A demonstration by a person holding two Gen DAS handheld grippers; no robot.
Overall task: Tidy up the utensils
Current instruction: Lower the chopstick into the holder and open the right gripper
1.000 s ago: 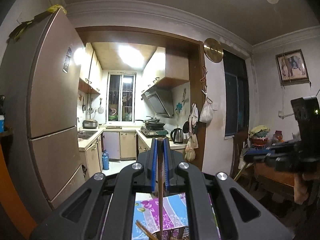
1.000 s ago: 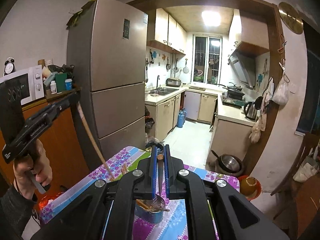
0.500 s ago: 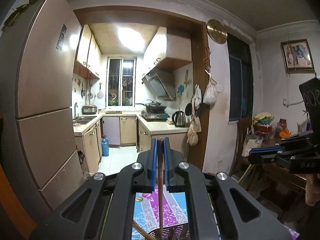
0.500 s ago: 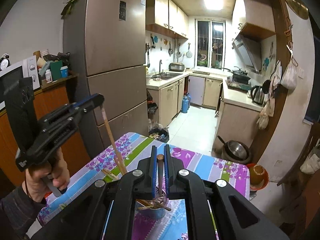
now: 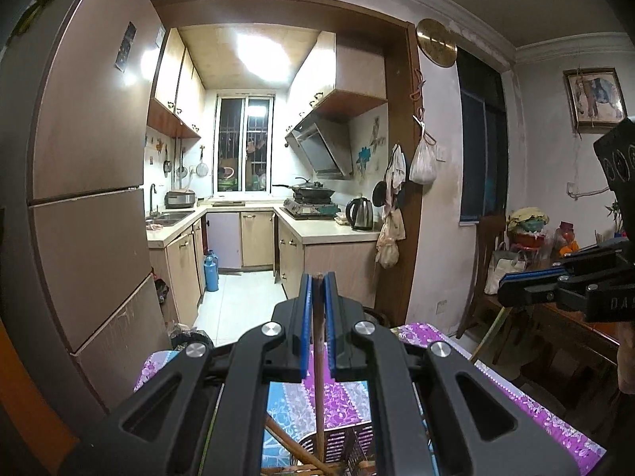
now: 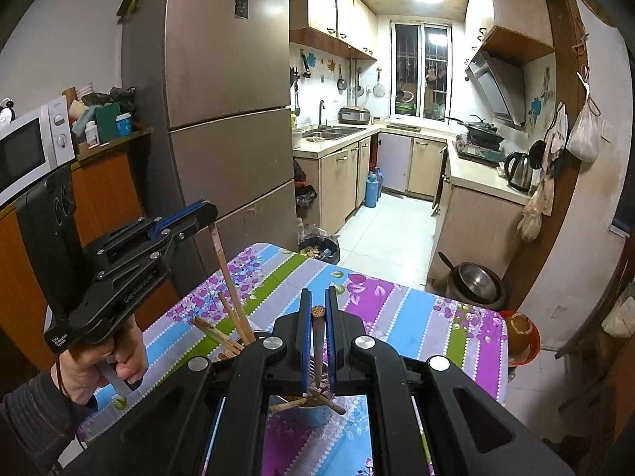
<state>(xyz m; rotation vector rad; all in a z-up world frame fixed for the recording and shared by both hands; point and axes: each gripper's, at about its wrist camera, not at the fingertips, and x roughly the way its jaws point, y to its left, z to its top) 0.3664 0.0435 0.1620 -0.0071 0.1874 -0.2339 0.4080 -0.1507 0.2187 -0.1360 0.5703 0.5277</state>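
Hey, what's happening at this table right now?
A person is sorting utensils with a pair of hand-held tongs. The left tongs are shut on a chopstick, its lower end down in a dark holder. The right tongs grip a wooden-handled utensil over a metal tin on the flowered tablecloth.

Purple, blue and green floral-striped tablecloth [image 6: 397,309]; black grippers with blue pads [image 5: 304,317]; bronze-brown fridge [image 6: 226,79] at eleven o'clock; blue metal tin [image 6: 313,412]; brown chopsticks [image 6: 230,281].
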